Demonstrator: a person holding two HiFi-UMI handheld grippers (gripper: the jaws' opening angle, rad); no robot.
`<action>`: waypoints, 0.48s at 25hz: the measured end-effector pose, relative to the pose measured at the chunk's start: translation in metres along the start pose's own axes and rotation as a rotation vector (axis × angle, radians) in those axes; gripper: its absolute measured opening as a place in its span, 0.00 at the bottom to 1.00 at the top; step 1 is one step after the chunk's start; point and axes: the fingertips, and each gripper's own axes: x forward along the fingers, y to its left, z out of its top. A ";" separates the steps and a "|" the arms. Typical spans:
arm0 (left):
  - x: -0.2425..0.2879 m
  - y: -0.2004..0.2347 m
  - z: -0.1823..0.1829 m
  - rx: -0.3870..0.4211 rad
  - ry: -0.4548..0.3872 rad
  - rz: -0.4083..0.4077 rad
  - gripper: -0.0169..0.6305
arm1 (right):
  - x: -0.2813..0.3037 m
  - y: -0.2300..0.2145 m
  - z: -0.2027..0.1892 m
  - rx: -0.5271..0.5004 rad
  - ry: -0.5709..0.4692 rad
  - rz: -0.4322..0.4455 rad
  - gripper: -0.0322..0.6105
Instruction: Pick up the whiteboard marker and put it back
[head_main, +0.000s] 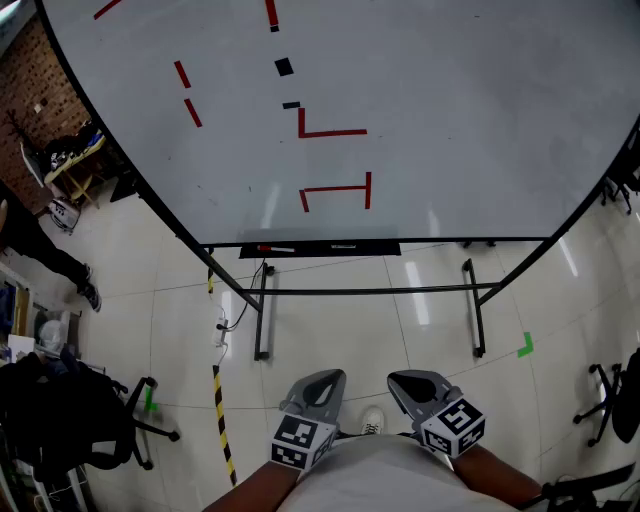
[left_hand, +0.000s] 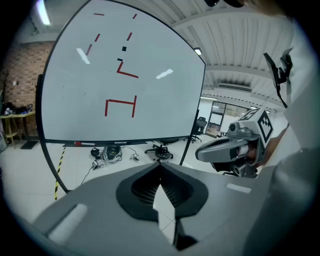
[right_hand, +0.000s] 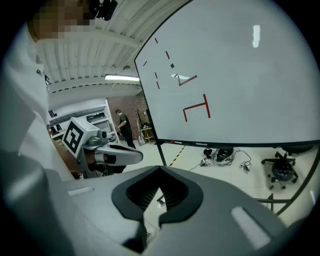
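At 12 o'clock from the person stands a whiteboard (head_main: 450, 120) on a black frame. It bears red lines (head_main: 335, 190) and two small black squares (head_main: 284, 67). Along its 6 o'clock edge runs a dark tray (head_main: 380, 248). The marker (head_main: 275, 248), white with a red end, lies flat in the tray toward the 9 o'clock end. The left gripper view shows it there too, as a red spot on the ledge (left_hand: 77, 143). A second pale stick (head_main: 343, 246) lies in the tray just toward 3 o'clock of it; it is too small to tell what it is.

Both grippers are held low, close to the person's body, at 6 o'clock of the head view and well apart from the tray. The left gripper (head_main: 325, 378) has its jaws pressed together at the tips with nothing between them, as its own view (left_hand: 160, 167) shows. The right gripper (head_main: 408, 380) is the same: tips meeting, empty (right_hand: 160, 170). Each view shows the other gripper beside it, the right one (left_hand: 202, 152) at 3 o'clock and the left one (right_hand: 137, 156) at 9 o'clock.

On the pale tiled floor a yellow-and-black tape strip (head_main: 222, 420) runs at 7 o'clock, and a green mark (head_main: 525, 346) sits at 4 o'clock.
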 end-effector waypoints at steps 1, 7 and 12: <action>0.003 -0.003 0.000 0.002 0.001 0.005 0.05 | -0.001 -0.005 -0.001 -0.002 0.000 0.002 0.05; 0.013 -0.006 -0.003 -0.018 0.024 0.039 0.05 | -0.003 -0.024 -0.005 0.016 0.016 0.035 0.05; 0.022 0.014 -0.001 -0.034 0.041 0.058 0.05 | 0.019 -0.031 0.001 0.021 0.024 0.060 0.05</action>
